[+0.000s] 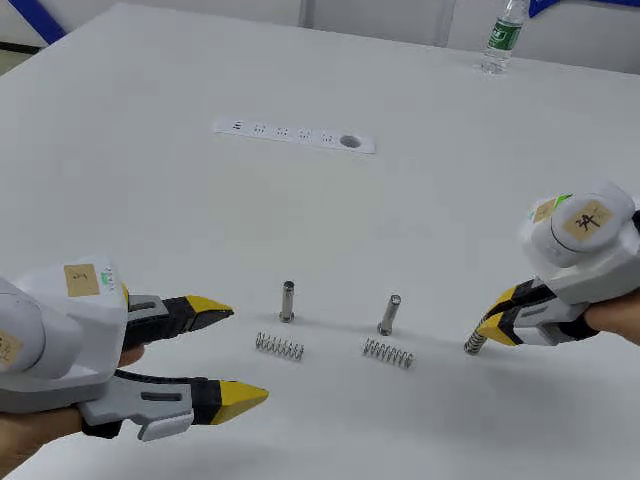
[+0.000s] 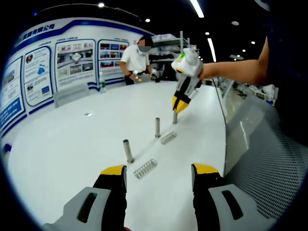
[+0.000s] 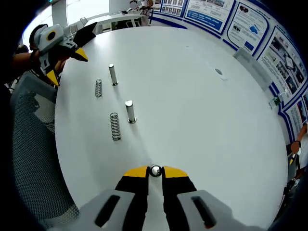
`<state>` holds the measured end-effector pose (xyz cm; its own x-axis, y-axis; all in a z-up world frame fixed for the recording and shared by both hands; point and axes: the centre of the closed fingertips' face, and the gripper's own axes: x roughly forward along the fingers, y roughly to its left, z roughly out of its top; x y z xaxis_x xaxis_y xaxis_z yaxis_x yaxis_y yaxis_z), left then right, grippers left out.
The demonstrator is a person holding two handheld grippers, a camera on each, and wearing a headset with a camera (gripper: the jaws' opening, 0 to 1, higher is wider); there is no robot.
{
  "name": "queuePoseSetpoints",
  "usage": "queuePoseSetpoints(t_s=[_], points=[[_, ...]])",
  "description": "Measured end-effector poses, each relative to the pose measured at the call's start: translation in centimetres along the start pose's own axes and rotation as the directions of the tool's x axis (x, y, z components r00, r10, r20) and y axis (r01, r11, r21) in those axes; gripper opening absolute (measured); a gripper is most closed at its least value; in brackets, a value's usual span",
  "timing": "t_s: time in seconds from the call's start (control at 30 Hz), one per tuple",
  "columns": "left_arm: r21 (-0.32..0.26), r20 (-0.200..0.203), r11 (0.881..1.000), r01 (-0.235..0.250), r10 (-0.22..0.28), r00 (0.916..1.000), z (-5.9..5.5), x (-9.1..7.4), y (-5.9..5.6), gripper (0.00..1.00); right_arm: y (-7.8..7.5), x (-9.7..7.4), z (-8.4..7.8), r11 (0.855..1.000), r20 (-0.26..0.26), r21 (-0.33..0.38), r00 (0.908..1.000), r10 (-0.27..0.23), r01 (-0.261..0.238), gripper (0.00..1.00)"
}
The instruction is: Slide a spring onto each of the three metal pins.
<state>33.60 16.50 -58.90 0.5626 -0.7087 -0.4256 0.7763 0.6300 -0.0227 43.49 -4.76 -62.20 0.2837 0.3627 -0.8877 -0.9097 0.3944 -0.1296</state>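
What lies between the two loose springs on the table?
Nothing: the table is bare between the left spring and the right spring, as the head view shows.

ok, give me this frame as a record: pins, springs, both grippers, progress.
left gripper: open, empty
right gripper: shut on third pin
left pin: upright, bare
middle pin: upright, bare
left spring, middle spring: flat on table, one before each bare pin
third spring: coils below right gripper's tips, apparently on third pin
progress: apparently one of three sprung
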Motion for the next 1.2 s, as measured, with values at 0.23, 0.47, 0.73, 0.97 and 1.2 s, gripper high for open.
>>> queuePoseSetpoints(t_s=[0.23,0.47,0.73,0.97,1.2], points=[[-0.006,0.003,1.000,-0.005,0.005,1.0000,-0.2,-0.1,0.0,0.55,-0.1,0.1,0.1,1.000,0.007,0.004,1.0000,0.002,-0.002,0.12],[-0.004,0.006,1.000,-0.006,0.006,1.0000,-0.2,-0.1,0.0,0.55,0.0,-0.2,0.2,1.000,0.015,0.004,0.9999,-0.006,0.006,0.14],[0.010,0.008,1.000,0.004,-0.004,1.0000,0.1,0.1,-0.2,0.55,0.3,-1.5,1.6,0.999,0.047,-0.027,0.9985,-0.030,0.031,0.16],[0.020,0.010,1.000,0.012,-0.012,0.9999,0.4,0.2,-0.3,0.55,2.0,-1.7,3.5,0.995,0.070,-0.094,0.9975,-0.008,0.014,0.17],[0.025,0.011,1.000,0.012,-0.012,0.9999,0.5,0.0,-0.3,0.55,3.8,-0.2,4.4,0.990,0.067,-0.135,0.9969,0.041,-0.032,0.17]])
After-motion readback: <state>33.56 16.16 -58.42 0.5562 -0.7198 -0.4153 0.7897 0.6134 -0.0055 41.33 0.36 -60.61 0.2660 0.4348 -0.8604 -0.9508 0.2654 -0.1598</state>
